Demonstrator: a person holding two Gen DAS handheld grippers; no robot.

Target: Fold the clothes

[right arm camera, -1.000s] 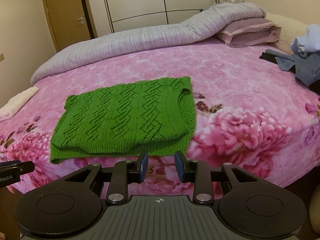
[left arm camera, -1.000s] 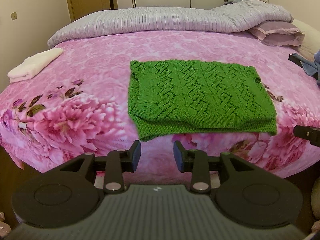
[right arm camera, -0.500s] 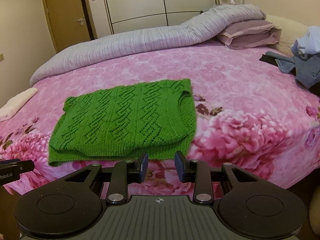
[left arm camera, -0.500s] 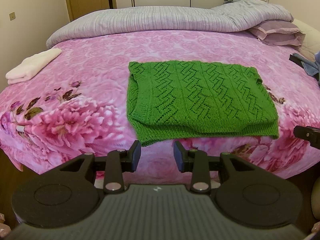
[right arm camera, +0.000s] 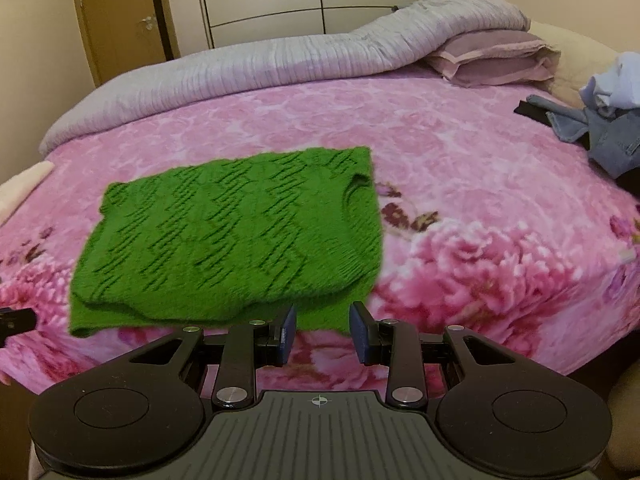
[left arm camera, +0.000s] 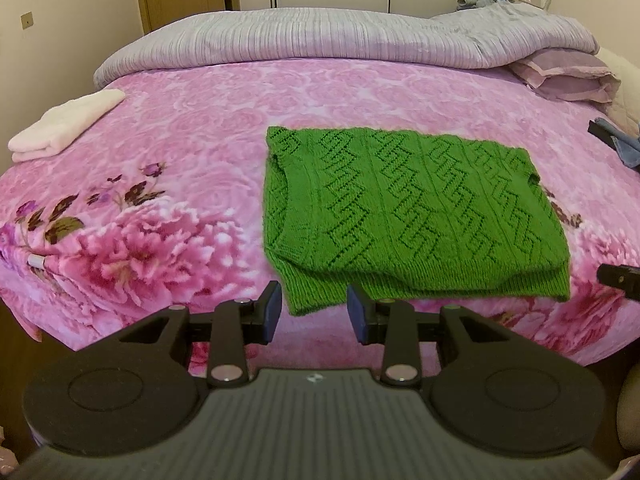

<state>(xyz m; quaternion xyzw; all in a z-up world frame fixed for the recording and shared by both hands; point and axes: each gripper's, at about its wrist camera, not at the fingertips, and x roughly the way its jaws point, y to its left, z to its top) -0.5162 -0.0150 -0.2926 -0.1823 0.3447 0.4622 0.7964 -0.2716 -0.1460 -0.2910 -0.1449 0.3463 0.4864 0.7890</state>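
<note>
A green knitted sweater [left arm camera: 404, 216] lies flat on the pink floral bedspread [left arm camera: 180, 168], folded into a rectangle with its ribbed hem toward me. My left gripper [left arm camera: 315, 312] is open just short of the hem's near left corner, with nothing between its fingers. In the right wrist view the same sweater [right arm camera: 236, 236] fills the centre left, and my right gripper [right arm camera: 323, 334] is open at the hem's near right corner, also holding nothing. The tip of the other gripper shows at the right edge of the left view [left arm camera: 620, 286].
A folded cream garment [left arm camera: 64, 128] rests on the bed's left side. A heap of blue clothes [right arm camera: 608, 120] sits at the right. A rolled grey duvet [left arm camera: 340, 40] and purple pillows [right arm camera: 492, 60] line the far side. Wardrobe doors and a wooden door stand behind.
Both grippers have moved forward toward the bed; the sweater's near hem now sits right at the fingertips. The sweater itself has not moved.
</note>
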